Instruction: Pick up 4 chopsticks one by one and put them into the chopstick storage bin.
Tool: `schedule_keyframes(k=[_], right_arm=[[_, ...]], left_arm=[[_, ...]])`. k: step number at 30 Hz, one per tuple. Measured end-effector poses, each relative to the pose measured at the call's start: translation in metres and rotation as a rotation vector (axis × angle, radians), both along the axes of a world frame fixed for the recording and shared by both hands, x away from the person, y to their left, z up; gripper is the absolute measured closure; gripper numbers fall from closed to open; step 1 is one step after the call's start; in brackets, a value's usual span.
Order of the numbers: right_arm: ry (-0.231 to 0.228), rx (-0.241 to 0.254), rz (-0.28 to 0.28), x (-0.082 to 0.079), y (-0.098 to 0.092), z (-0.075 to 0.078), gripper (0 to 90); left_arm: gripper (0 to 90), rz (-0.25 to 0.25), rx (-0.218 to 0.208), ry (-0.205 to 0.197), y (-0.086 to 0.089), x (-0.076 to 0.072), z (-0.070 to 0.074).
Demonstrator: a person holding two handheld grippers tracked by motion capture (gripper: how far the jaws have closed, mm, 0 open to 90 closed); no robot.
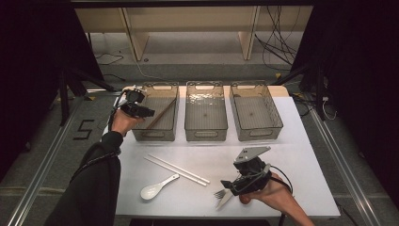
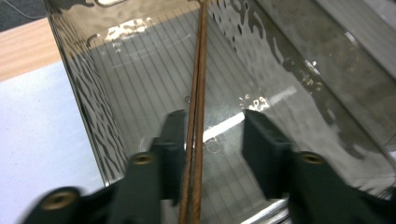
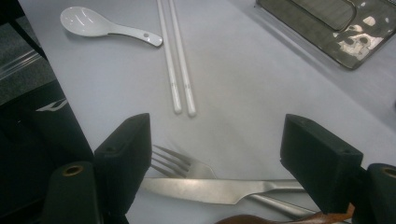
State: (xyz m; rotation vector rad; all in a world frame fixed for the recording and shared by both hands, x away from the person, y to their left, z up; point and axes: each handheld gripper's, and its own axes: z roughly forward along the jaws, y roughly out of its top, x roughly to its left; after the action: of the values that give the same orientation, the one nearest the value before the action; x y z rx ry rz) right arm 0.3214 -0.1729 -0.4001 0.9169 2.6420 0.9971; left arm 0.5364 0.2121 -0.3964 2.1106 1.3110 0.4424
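My left gripper [image 1: 147,112] hangs over the left clear bin [image 1: 155,137], held by a hand in a dark sleeve. A pair of brown chopsticks [image 2: 200,70] lies slanted inside that bin [image 2: 84,93], running between the jaws of the left gripper [image 2: 215,128] close to the left one; the jaws stand apart and do not press on it. My right gripper [image 1: 228,186] is at the table's front right, open. A metal fork [image 3: 175,163] and a knife [image 3: 201,190] lie flat on the table under the spread jaws of the right gripper [image 3: 217,134].
A middle bin [image 1: 206,134] and a right bin [image 1: 256,134] stand beside the left one along the back of the white table. White chopsticks [image 1: 176,169] and a white spoon [image 1: 157,187] lie in front of them. Floor and cables lie beyond the table.
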Motion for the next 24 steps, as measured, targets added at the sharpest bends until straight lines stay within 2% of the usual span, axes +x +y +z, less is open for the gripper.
schedule_keyframes(k=[3,9,11,15,16,18,21,24], right_arm=[[0.001,0.002,-0.001,0.0,0.0,0.0,25.8],[0.004,0.001,0.006,0.0,0.001,0.0,25.8],[0.001,0.005,0.009,0.0,0.001,0.0,25.8],[-0.003,0.007,0.005,-0.001,0.001,0.001,25.7],[-0.003,0.009,0.004,-0.001,0.001,0.0,25.7],[-0.003,0.011,0.004,-0.001,0.001,0.0,25.6],[-0.004,0.014,0.0,-0.002,0.001,0.0,25.3],[-0.011,0.016,0.003,-0.003,0.0,0.0,25.3]], left_arm=[[46.1,-0.039,-0.026,-0.007,-0.003,-0.008,0.009],[28.2,-0.224,-0.045,0.001,-0.016,-0.037,0.023],[24.6,-0.292,-0.04,-0.003,-0.022,-0.049,0.024],[22.2,-0.384,-0.046,-0.027,-0.031,-0.068,0.022],[22.3,-0.397,-0.051,-0.036,-0.033,-0.071,0.02],[21.9,-0.423,-0.018,-0.027,-0.035,-0.074,0.017],[20.8,-0.459,-0.001,-0.026,-0.039,-0.081,0.013],[19.9,-0.473,0.029,-0.025,-0.042,-0.088,0.011]])
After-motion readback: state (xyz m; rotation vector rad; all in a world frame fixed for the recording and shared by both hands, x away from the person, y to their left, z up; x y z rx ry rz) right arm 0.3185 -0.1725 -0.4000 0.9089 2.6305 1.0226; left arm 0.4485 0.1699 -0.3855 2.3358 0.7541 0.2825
